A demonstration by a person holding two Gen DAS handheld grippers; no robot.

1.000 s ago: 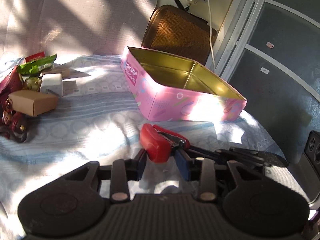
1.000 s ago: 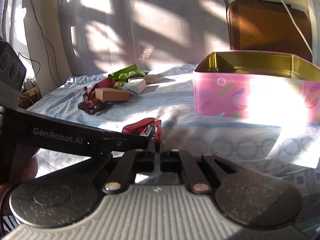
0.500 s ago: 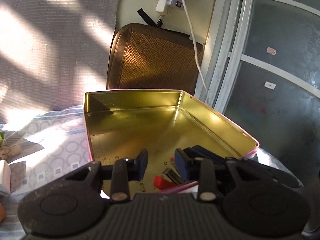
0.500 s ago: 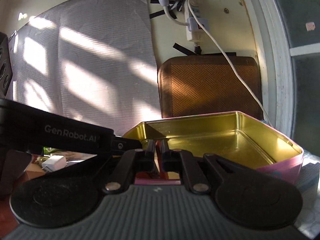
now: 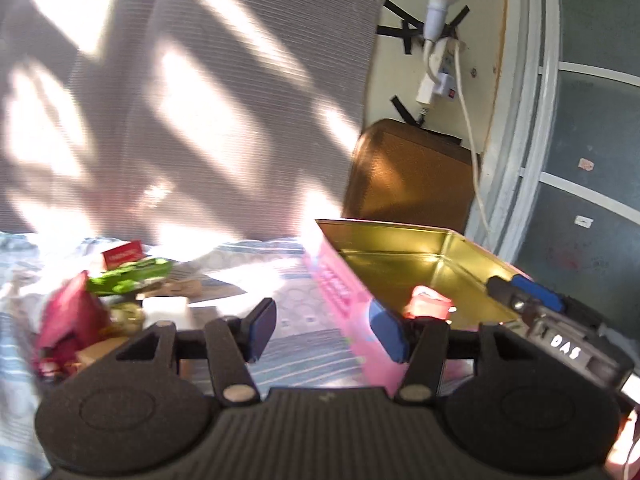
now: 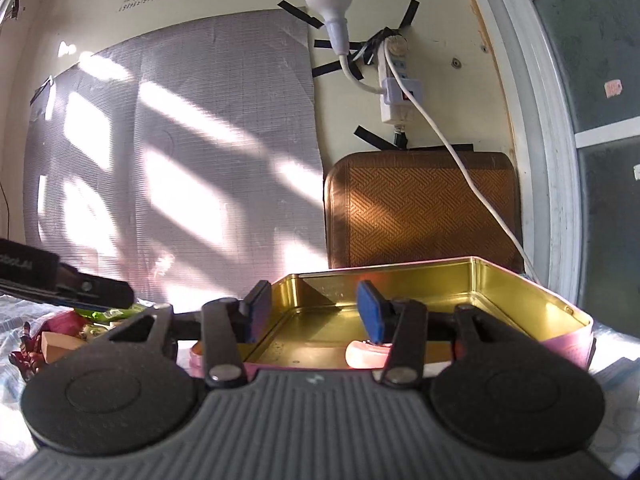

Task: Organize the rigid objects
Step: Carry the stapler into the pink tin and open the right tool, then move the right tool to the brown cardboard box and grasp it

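Note:
A pink tin [image 5: 344, 292] with a gold inside stands on the blue-patterned cloth; it also shows in the right wrist view [image 6: 532, 292]. A red-handled tool [image 5: 428, 304] lies inside it near the front wall, seen too in the right wrist view [image 6: 366, 354]. My left gripper [image 5: 324, 326] is open and empty, beside the tin's left wall. My right gripper [image 6: 312, 312] is open and empty above the tin's front part; it appears at the right of the left wrist view.
A pile of small things lies left of the tin: a green packet [image 5: 128, 278], a red box [image 5: 122, 254], a white block [image 5: 166, 308], a brown box [image 6: 60, 342]. A brown cushion [image 6: 424, 208] leans on the wall behind, under a power strip and cord [image 6: 400, 92].
The red-handled tool went from the cloth into the tin and both grippers let go and opened. My left gripper has swung left, away from over the tin.

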